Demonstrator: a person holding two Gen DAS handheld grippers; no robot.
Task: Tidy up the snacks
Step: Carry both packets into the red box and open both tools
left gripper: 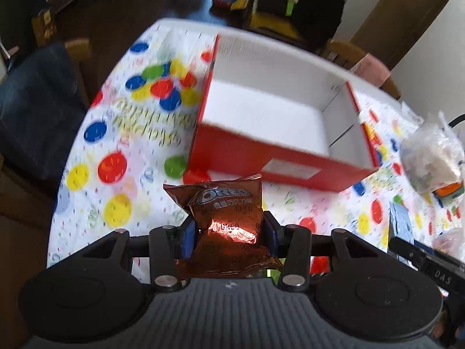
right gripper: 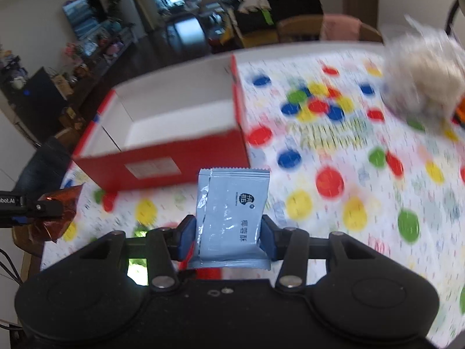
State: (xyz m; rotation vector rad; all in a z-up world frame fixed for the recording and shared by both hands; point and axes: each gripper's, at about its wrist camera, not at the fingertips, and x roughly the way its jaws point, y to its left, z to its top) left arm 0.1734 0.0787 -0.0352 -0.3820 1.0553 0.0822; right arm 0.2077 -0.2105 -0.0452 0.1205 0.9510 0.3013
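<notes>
My left gripper (left gripper: 228,234) is shut on a brown Oreo packet (left gripper: 223,203), held above the dotted tablecloth (left gripper: 101,151) just in front of the red box (left gripper: 261,157). The box is open at the top, white inside, with nothing in the part I see. My right gripper (right gripper: 228,238) is shut on a pale blue snack packet (right gripper: 232,212), also lifted off the table, with the red box (right gripper: 162,160) ahead and to its left. The right wrist view shows the Oreo packet (right gripper: 55,218) in the left gripper at its left edge; the left wrist view shows the blue packet (left gripper: 399,221) at its right.
A clear bag of pale snacks (left gripper: 430,160) lies on the table right of the box; in the right wrist view this bag (right gripper: 421,81) is at the far right. Wooden chairs (left gripper: 343,49) stand beyond the table, and a dark-cushioned chair (left gripper: 35,101) on the left.
</notes>
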